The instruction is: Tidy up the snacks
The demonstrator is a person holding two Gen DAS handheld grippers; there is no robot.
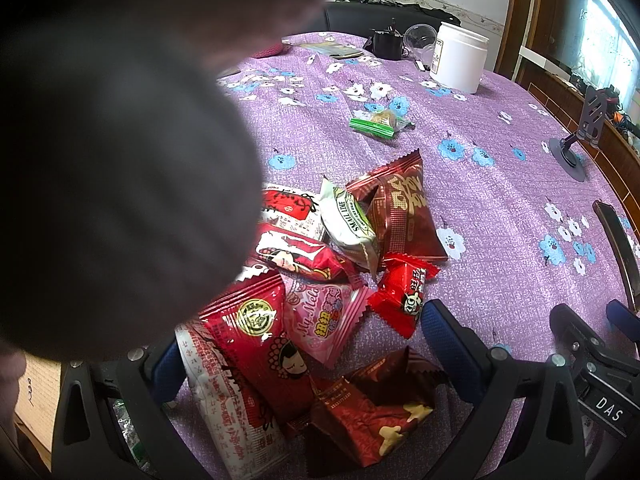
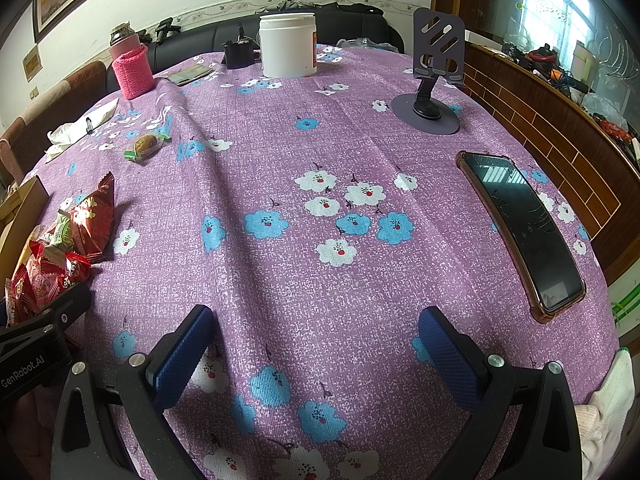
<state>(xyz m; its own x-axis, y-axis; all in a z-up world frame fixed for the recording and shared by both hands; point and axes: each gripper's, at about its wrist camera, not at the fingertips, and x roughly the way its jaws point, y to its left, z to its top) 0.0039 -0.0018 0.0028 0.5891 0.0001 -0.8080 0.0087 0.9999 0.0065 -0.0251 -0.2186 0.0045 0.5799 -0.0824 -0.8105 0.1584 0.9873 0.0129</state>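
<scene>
A pile of snack packets (image 1: 320, 280) lies on the purple flowered tablecloth (image 1: 500, 200): red ones, a pink one (image 1: 320, 320), a green-white one (image 1: 348, 220), dark red bags (image 1: 400, 216). My left gripper (image 1: 308, 356) is open just over the pile's near end, with a big red packet (image 1: 256, 344) and a brown bag (image 1: 368, 412) lying between its fingers. One green-ended snack (image 1: 380, 122) lies apart, farther back. My right gripper (image 2: 316, 344) stands open over bare cloth, holding nothing. The pile (image 2: 60, 248) is at its far left.
A dark blurred shape (image 1: 120, 140) close to the lens hides the left wrist view's upper left. On the table are a phone (image 2: 524, 232), a phone stand (image 2: 432, 80), a white jar (image 2: 287, 44) and a pink-sleeved bottle (image 2: 132, 64). A cardboard box (image 2: 20, 208) sits at the left edge.
</scene>
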